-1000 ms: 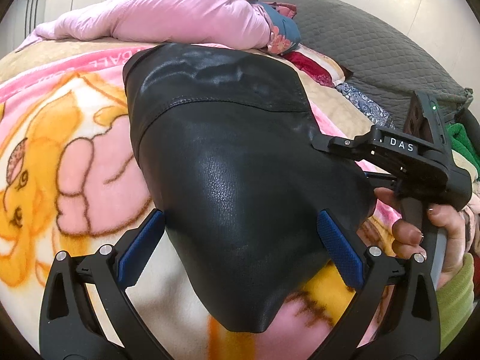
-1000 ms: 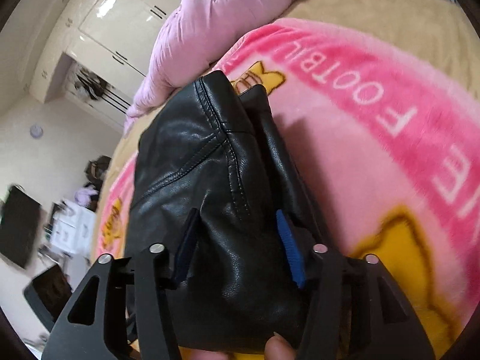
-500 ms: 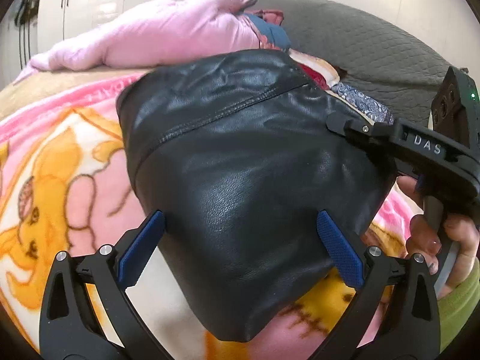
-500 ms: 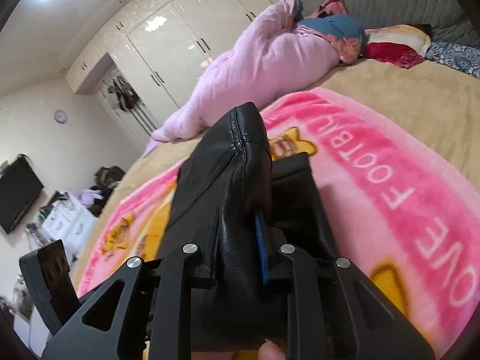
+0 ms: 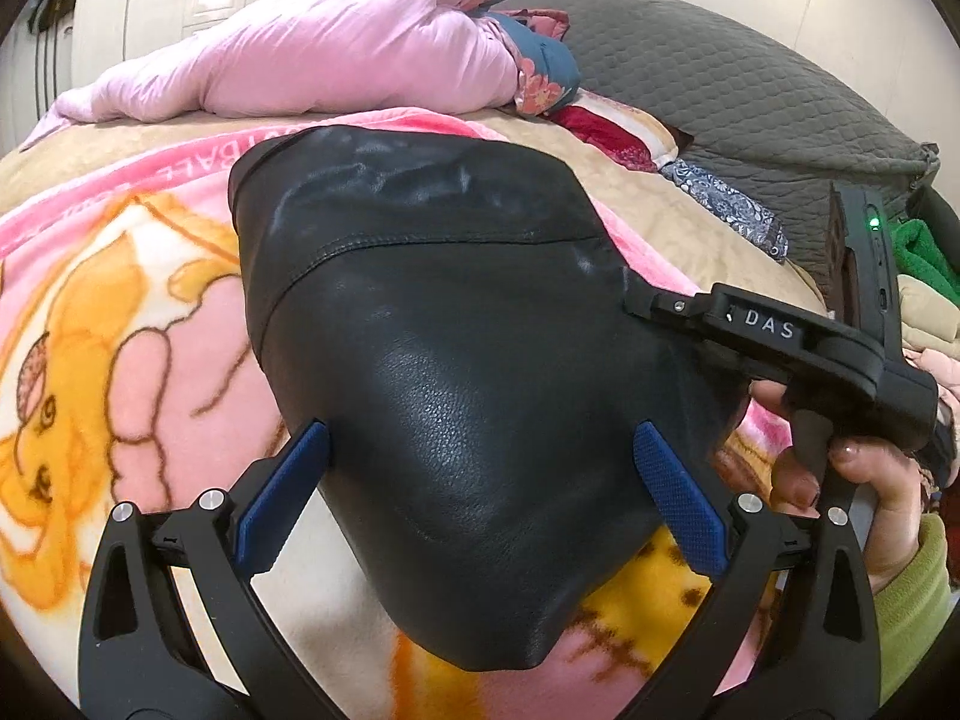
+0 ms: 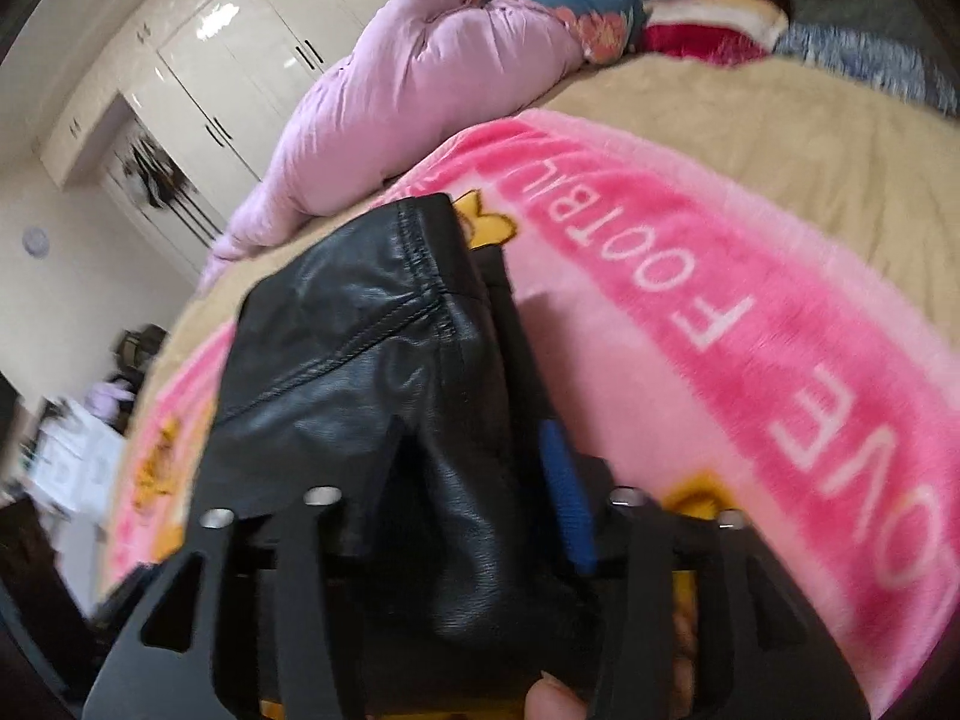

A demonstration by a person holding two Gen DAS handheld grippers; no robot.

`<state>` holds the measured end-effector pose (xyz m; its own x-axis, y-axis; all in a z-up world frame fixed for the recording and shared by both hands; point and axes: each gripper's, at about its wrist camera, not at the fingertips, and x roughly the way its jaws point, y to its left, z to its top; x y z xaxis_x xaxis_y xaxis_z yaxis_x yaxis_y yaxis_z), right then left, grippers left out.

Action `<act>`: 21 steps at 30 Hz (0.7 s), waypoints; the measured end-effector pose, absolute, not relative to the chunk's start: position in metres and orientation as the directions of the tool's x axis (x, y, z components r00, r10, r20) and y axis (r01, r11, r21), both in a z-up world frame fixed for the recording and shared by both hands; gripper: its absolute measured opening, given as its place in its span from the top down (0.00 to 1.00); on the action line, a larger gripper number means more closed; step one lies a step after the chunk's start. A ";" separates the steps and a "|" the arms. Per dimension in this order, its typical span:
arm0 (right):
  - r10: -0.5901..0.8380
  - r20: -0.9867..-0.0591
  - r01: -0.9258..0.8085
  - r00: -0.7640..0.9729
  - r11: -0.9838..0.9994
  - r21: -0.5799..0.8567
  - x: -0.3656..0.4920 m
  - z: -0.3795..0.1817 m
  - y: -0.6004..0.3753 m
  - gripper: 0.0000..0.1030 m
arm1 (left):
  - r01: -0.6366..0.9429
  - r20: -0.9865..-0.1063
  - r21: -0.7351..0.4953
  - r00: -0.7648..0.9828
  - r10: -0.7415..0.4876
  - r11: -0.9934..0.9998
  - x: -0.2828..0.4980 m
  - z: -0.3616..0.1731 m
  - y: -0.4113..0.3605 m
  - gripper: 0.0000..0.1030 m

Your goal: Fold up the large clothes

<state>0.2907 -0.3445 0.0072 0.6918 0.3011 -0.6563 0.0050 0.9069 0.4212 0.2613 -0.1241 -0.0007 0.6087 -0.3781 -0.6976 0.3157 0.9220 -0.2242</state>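
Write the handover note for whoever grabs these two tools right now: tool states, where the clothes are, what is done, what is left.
Left tool: open, its blue pads either side of the black leather garment without pinching it.
Right tool: the garment's side edge sits between its pads; the picture is blurred, so whether it is clamped cannot be told.
The garment sits as a folded bundle on the pink cartoon blanket on the bed. The pink quilt lies bunched behind it.
Done: garment looks folded at least once.
Left: probably settle the bundle flat, free the right tool, smooth or fold again if needed.
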 end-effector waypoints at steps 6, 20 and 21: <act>0.213 -0.627 0.011 0.749 0.943 0.333 0.275 0.017 -0.342 0.34 | 0.305 -0.693 -0.253 0.604 -0.392 0.918 0.261 0.000 -0.117 0.08; 0.155 -0.452 -0.003 0.879 0.948 0.318 0.182 0.049 -0.338 0.04 | 0.282 -0.671 -0.228 0.648 -0.360 0.932 0.225 0.028 -0.104 0.09; 0.156 -0.438 -0.009 0.885 0.948 0.319 0.171 0.051 -0.337 0.04 | 0.284 -0.664 -0.231 0.653 -0.365 0.930 0.219 0.031 -0.103 0.09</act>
